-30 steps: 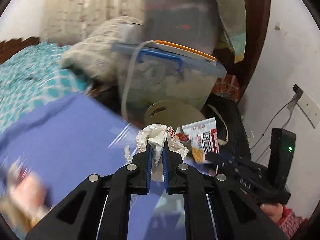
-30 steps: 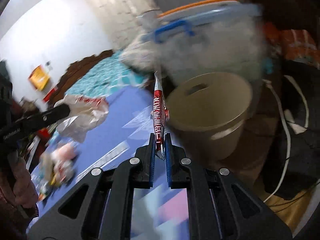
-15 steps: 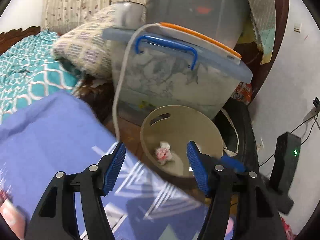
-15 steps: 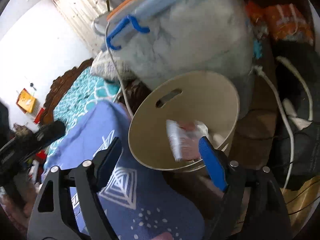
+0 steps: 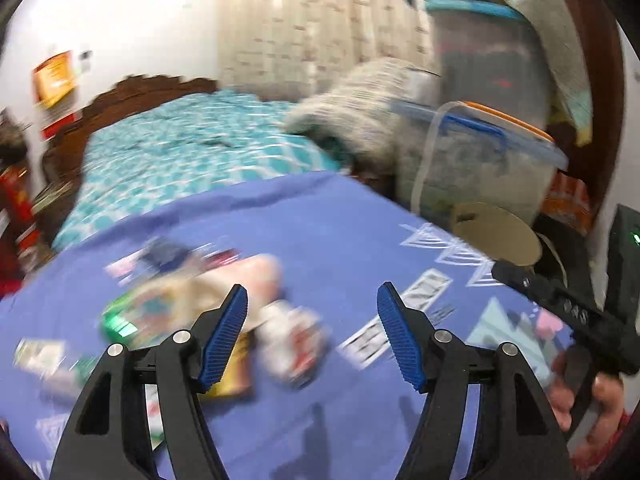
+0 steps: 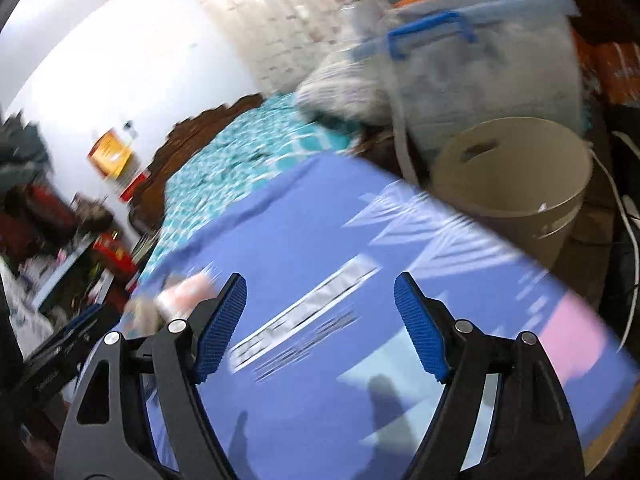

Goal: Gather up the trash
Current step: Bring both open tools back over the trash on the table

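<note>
My left gripper (image 5: 312,300) hangs over the blue sheet (image 5: 320,232), its jaws opening with nothing held between them. Just beyond its fingertips lies a blurred pile of trash (image 5: 172,308), with a crumpled white and red wrapper (image 5: 292,344) closest. The beige bin (image 5: 496,236) stands off the sheet's right edge. My right gripper (image 6: 320,292) is also over the blue sheet (image 6: 304,232); its jaws are wide, closing slightly, and empty. In the right wrist view the beige bin (image 6: 512,176) is at upper right and the trash (image 6: 180,296) is a blur at left.
A clear storage box (image 5: 480,160) with a blue handle stands behind the bin. A teal patterned bedspread (image 5: 192,160) and a pillow (image 5: 360,120) lie beyond the sheet. A hand (image 5: 592,392) holds the right gripper at the right edge. Cables (image 6: 628,220) run beside the bin.
Both grippers were shut on trash, a crumpled bag and a red wrapper. They opened over the bin, where the pieces landed, then swung left over the blue sheet toward the trash pile.
</note>
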Demonstrator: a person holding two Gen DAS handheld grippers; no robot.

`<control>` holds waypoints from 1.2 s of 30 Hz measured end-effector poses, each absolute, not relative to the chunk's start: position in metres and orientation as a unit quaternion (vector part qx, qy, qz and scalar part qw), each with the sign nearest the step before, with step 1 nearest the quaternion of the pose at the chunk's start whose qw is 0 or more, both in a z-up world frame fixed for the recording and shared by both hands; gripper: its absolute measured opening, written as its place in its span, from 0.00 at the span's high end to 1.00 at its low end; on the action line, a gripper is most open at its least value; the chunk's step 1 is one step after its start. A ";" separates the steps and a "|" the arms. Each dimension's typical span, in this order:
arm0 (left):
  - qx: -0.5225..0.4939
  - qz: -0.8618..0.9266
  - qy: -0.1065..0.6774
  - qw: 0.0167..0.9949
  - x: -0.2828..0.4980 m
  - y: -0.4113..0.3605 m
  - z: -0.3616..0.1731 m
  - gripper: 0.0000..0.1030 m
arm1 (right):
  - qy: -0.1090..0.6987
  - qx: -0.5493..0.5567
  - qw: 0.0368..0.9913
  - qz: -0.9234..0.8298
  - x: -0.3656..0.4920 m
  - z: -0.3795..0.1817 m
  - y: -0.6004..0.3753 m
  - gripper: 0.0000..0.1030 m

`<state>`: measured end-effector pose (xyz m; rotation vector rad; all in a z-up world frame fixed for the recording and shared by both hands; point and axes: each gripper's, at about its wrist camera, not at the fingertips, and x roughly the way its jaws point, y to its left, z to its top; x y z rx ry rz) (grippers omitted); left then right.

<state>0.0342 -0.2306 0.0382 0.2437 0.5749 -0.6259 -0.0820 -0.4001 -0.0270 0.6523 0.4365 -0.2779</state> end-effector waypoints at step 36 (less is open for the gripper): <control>0.032 -0.086 0.341 0.935 0.053 -0.026 -0.014 0.35 | 0.379 0.212 0.901 0.012 -0.035 -0.063 -0.213 0.28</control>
